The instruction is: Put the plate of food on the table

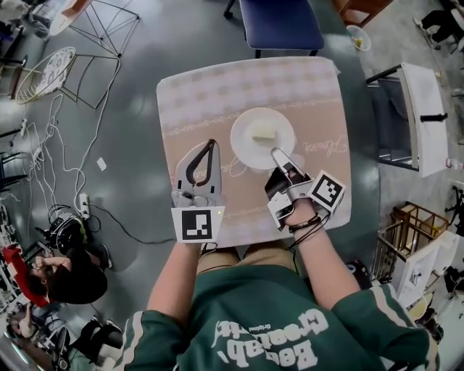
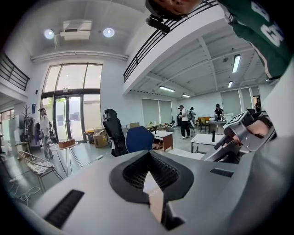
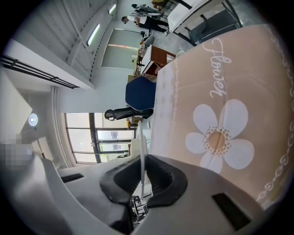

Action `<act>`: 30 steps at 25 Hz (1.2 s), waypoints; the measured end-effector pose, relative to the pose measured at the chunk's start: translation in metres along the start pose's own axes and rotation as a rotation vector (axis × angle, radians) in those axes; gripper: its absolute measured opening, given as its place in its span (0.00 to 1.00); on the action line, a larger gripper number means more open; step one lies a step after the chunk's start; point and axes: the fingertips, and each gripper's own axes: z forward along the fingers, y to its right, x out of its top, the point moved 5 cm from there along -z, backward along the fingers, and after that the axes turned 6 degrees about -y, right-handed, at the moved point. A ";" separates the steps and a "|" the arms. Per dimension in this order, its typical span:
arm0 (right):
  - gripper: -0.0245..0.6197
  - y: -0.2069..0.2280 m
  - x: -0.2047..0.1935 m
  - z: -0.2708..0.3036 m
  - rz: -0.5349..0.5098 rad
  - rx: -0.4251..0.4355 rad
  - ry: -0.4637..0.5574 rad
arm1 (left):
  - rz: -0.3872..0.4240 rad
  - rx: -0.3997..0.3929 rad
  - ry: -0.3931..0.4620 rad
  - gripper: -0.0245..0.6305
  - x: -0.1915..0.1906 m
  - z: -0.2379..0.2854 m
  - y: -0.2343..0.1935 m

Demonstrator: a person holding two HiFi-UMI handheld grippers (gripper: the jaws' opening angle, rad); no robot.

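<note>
Plate of food (image 1: 246, 147), white with a pale yellow block (image 1: 262, 132) on it, is over the middle of the flower-print counter (image 1: 217, 94); I can't tell whether it rests on the cloth. My right gripper (image 1: 278, 153) has its fingers (image 1: 283, 161) pinching the plate's near rim. My left gripper (image 1: 211, 143) is over the counter's near left, fingers pressed together, empty.

The plate (image 1: 243, 142) is plain white, the food (image 1: 262, 131) pale yellow. The tablecloth (image 1: 210, 101) is tan with white flowers and cursive lettering. The chair (image 1: 281, 22) is dark blue, and the sweatshirt (image 1: 254, 304) is green with white print.
</note>
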 end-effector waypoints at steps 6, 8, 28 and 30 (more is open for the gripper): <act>0.08 0.028 0.011 0.024 0.023 -0.050 0.014 | 0.032 -0.047 -0.041 0.05 -0.025 0.033 -0.006; 0.08 0.037 0.014 0.026 0.031 -0.071 0.023 | 0.012 -0.056 -0.054 0.05 -0.033 0.043 -0.004; 0.08 0.077 0.009 0.082 0.053 -0.208 0.069 | 0.031 -0.138 -0.050 0.05 -0.079 0.094 -0.039; 0.08 0.079 0.013 0.078 0.052 -0.212 0.072 | 0.036 -0.139 -0.048 0.05 -0.079 0.096 -0.034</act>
